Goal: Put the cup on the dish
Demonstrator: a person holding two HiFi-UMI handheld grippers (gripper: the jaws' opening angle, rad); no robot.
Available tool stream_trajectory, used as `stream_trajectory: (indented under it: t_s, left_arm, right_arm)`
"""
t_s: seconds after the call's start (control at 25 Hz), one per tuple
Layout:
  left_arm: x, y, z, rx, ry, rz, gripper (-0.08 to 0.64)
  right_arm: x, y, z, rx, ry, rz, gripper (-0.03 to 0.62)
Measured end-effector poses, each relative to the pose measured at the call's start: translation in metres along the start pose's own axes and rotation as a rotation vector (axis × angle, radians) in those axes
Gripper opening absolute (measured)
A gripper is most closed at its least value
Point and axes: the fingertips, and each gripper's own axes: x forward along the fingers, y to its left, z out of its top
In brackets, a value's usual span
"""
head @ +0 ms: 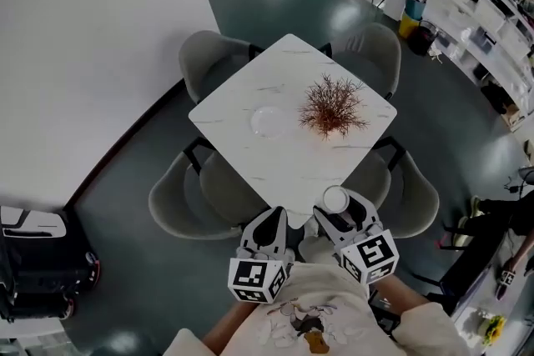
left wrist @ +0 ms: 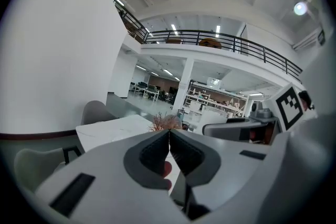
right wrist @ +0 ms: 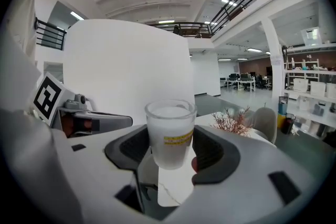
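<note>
The right tongs (right wrist: 170,147) are squeezing the cup (right wrist: 169,128) by the desk's (head: 250,87) near corner. The left tongs (left wrist: 169,139) are pressed together, empty. Carrying the cup upright and slowly to the dish (head: 269,122), left of the plant (head: 334,106), is looking best

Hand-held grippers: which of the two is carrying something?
The right hand-held gripper: its jaws grip a frosted cup with a yellow band. The left hand-held gripper has its jaws closed together on nothing.
</note>
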Motion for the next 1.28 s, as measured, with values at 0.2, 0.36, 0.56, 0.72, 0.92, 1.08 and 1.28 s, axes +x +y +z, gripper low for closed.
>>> stream_trajectory:
  t_s: [0.2, 0.36, 0.56, 0.72, 0.92, 1.08, 1.28]
  left_arm:
    - [0.04, 0.002, 0.02, 0.004, -0.018, 0.016, 0.005]
    - [0.069, -0.002, 0.02, -0.012, 0.003, 0.031, 0.005]
    - [0.099, -0.007, 0.018, -0.003, -0.003, 0.064, 0.005]
    - [0.11, -0.006, 0.023, -0.016, -0.013, 0.101, 0.005]
    - [0.114, 0.007, 0.024, -0.026, -0.008, 0.149, 0.005]
    - [0.121, 0.021, 0.021, -0.05, 0.005, 0.179, 0.005]
    - [0.132, 0.031, 0.027, -0.05, 0.003, 0.174, 0.005]
  right_arm:
    - [0.027, -0.035, 0.013, -0.002, -0.022, 0.021, 0.261]
    - [0.042, -0.066, 0.008, 0.031, -0.019, 0.023, 0.261]
    - [0.05, -0.092, 0.011, -0.021, -0.04, 0.05, 0.261]
    - [0.061, -0.106, 0.01, -0.028, -0.031, 0.075, 0.261]
    - [0.081, -0.117, 0.006, -0.012, -0.01, 0.099, 0.261]
    - [0.098, -0.122, 0.004, 0.007, 0.007, 0.104, 0.261]
    - [0.11, -0.123, 0.01, -0.015, 0.003, 0.099, 0.261]
